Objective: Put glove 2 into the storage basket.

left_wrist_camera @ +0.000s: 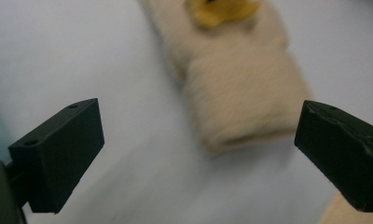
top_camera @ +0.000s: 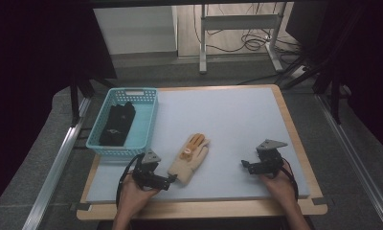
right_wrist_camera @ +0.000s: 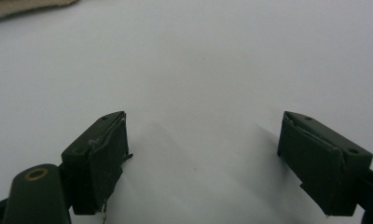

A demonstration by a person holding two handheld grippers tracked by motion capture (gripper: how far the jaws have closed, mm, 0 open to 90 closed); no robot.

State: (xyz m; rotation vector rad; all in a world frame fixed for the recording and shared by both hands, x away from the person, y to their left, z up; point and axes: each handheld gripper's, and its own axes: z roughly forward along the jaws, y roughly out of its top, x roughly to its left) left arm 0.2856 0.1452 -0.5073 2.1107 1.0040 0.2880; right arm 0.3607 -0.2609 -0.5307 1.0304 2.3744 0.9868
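A cream glove [top_camera: 189, 158] with orange-yellow fingers lies flat on the pale blue mat [top_camera: 228, 120], its cuff toward the person. My left gripper [top_camera: 171, 178] is open right at the cuff; in the left gripper view the cuff [left_wrist_camera: 243, 105] lies just beyond the wide-apart jaws, nothing between them. My right gripper [top_camera: 244, 165] is open low over bare mat at the right, well away from the glove. In the right gripper view its jaws stand apart over the mat [right_wrist_camera: 198, 70], and an edge of the glove [right_wrist_camera: 21, 7] shows at the top left.
A light blue basket [top_camera: 144, 122] stands at the mat's left edge with a black glove [top_camera: 117, 124] inside. The mat lies on a wooden table [top_camera: 295, 139]. Metal rails run along both sides, and a desk frame with cables stands beyond the far edge.
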